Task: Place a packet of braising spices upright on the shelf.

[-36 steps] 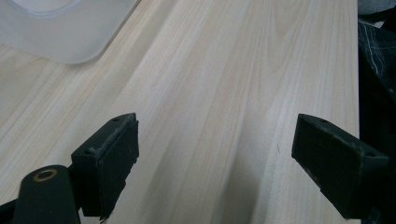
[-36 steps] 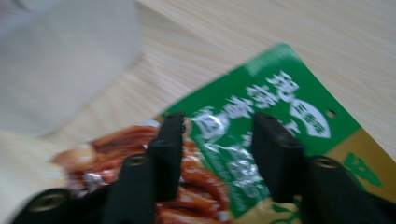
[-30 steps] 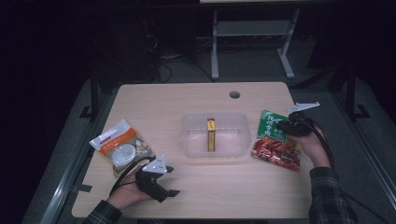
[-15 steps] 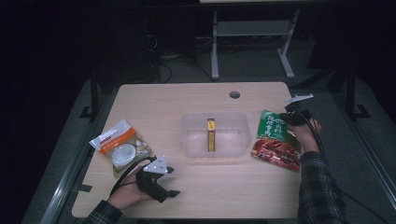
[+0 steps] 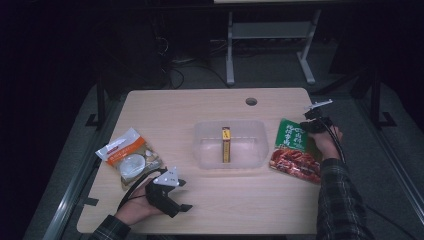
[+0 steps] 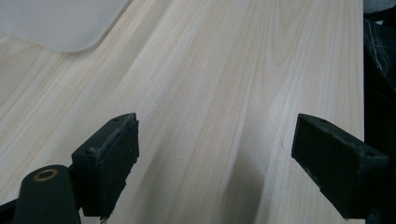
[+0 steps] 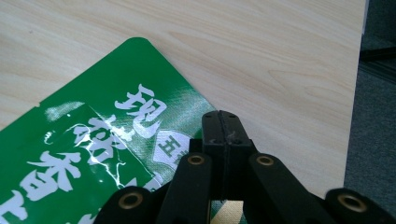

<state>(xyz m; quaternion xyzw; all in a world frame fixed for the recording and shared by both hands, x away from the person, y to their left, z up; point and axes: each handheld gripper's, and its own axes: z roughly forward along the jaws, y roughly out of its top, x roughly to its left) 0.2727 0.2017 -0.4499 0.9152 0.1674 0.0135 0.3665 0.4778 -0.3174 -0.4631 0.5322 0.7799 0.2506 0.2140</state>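
High view: a person seated at a pale wooden worktop (image 5: 210, 107) works with a hand-held gripper in each hand. The left forearm enters from the bottom edge, its hand (image 5: 134, 211) resting on the near-left part of the worktop with the left hand-held gripper (image 5: 184, 196) pointing to the right, toward bare wood. The left gripper view shows its two black jaws spread wide, with nothing between them but wood grain and a corner of the clear plastic tub (image 6: 65, 23) ahead at upper left.

The right arm, in a plaid sleeve (image 5: 340, 200), reaches forward along the right edge; the right hand (image 5: 327, 142) holds the right hand-held gripper (image 5: 306, 125) at the far right corner of a green-and-red food pouch (image 5: 295, 150). In the right gripper view the jaws are pressed together above the pouch's green printed top (image 7: 84, 154); whether they pinch its edge cannot be told.

The tub (image 5: 230, 145) sits at the centre of the worktop, between the two hands, holding a narrow yellow-and-brown packet (image 5: 226, 145) laid lengthwise. A white-and-orange snack bag (image 5: 129, 156) lies on the left, just beyond the left hand-held gripper and apart from it. A round cable hole (image 5: 251, 101) marks the far side.
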